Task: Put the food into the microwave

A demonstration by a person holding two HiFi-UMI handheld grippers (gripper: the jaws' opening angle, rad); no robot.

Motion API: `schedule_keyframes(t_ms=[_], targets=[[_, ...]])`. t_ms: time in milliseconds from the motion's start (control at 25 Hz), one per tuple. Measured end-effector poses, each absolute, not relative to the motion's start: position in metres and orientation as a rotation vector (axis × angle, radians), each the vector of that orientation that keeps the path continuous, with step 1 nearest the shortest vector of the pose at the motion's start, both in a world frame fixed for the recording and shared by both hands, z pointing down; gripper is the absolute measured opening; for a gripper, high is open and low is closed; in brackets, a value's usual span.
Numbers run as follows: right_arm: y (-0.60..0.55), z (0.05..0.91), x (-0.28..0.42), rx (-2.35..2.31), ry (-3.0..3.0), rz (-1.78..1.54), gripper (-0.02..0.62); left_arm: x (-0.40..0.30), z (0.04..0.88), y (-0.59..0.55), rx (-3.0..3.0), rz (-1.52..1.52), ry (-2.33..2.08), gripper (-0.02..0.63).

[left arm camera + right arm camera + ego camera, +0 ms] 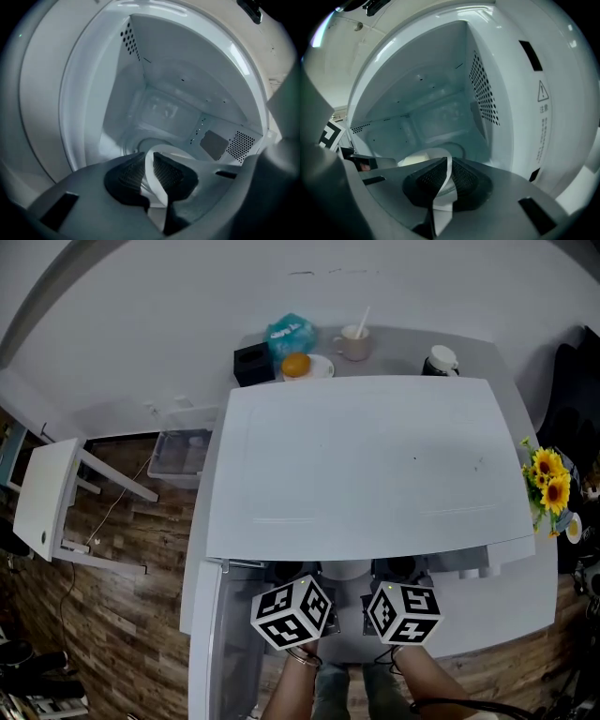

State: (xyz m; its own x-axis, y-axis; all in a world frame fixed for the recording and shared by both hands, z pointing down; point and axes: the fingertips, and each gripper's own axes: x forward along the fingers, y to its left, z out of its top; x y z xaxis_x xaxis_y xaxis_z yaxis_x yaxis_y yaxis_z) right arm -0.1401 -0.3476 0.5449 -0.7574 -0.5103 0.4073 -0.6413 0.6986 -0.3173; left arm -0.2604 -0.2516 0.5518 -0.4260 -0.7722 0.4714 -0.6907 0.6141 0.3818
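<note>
**Both grippers clamping the dish at the microwave's mouth**

I am looking down from the head view, and reading from the left. A white stool (47, 498) is standing on the wood floor at 9 o'clock, with a clear plastic box (178, 451) just beside the microwave (366, 465). The microwave is filling the middle of the frame, and its door (211, 643) is hanging open at 7 o'clock.

Behind it, along 12 o'clock, a black box (251, 364), a blue bag (289, 334), an orange (296, 365) on a plate, a cup (354, 341) with a spoon and a dark mug (441, 360) are sitting on the grey table (525, 615). Sunflowers (548, 484) are showing at 3 o'clock.

The left gripper (292, 612) is reaching under the microwave's front edge at 6 o'clock. In the left gripper view the left gripper (149, 171) is clenching the rim of the white dish (157, 190) between its pads, pointing into the cavity (164, 108).

The right gripper (403, 613) is reaching in just beside it. Its own view shows the right gripper (449, 180) pinching the opposite rim of the dish (440, 157). The pale food (411, 160) is lying in the dish at 9 o'clock of those jaws, inside the cavity mouth. I cannot tell whether the dish is touching the cavity floor.
</note>
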Motion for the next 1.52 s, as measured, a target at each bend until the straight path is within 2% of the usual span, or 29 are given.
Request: schedule_keyframes(t_ms=[640, 1520], targets=[[-0.362, 0.555, -0.152, 0.995, -2.58, 0.635, 0.04, -0.273, 0.56, -0.269, 1.137, -0.032, -2.272, 0.057], [-0.362, 0.551, -0.149, 1.006, -2.589, 0.587, 0.041, -0.275, 0.565, -0.26, 1.117, -0.052, -2.325, 0.057]])
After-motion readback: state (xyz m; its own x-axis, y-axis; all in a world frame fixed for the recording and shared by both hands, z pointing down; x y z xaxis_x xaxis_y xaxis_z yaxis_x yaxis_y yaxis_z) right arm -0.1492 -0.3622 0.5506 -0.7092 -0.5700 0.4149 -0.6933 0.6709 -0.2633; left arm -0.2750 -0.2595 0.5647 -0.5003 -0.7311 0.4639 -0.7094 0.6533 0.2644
